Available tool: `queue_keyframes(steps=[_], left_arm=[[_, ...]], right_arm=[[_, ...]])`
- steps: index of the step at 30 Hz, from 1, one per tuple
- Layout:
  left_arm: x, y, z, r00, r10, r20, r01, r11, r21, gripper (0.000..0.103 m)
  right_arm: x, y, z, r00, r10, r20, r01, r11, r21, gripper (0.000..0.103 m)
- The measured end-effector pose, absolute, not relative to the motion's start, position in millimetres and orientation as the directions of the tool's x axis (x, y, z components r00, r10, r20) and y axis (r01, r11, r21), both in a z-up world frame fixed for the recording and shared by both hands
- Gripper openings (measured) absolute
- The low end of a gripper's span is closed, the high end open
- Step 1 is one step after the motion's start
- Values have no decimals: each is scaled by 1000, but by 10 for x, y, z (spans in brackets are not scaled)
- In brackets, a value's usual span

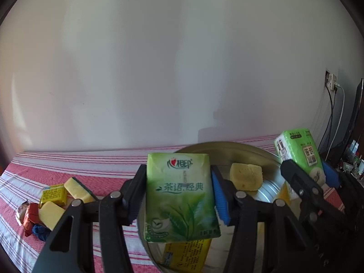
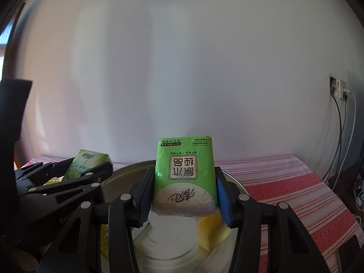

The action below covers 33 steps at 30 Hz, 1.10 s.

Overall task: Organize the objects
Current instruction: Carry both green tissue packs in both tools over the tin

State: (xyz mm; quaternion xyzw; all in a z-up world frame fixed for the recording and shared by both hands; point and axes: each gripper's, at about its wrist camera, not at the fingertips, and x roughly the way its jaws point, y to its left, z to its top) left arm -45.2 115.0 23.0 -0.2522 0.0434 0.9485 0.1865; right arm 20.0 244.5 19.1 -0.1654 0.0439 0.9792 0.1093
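Both tissue packs (image 1: 179, 195) (image 2: 185, 177) are clamped in left gripper (image 1: 179, 188) and right gripper (image 2: 184, 193), above the metal bowl (image 1: 266, 159) (sponges inside); release should be low, one at a time.

Plain white wall (image 2: 182, 68), wall socket (image 2: 339, 88) (cables plugged in), red-striped tablecloth (image 2: 284, 186)

Pale green tissue pack (image 1: 180, 195) printed with darker leaf motifs and a red heart logo; bright green tissue pack (image 2: 184, 175) with cream circle and dark lettering. Silver metal bowl (image 1: 268, 188). Yellow sponges (image 1: 245, 177). Tabletop (image 1: 91, 168) cloth red with white stripes. Fingers (image 2: 224, 202) black, blue-padded.
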Motion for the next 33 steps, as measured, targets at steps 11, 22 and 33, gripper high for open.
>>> queue_keyframes(steps=[11,22,33], left_arm=[[-419,1230,144,-803,309,-510,-366,-930,13,54],[-441,1297,58,-801,300,-518,-374,-927,42,54],[-502,1386,-36,-796,285,-535,-372,-926,61,54]], right_arm=[[147,2412,127,-905,209,-370,-243,-969,47,52],[93,2560,86,-888,256,-382,-283,-959,16,52],[32,2619,11,-876,257,-408,-287,-958,15,52]])
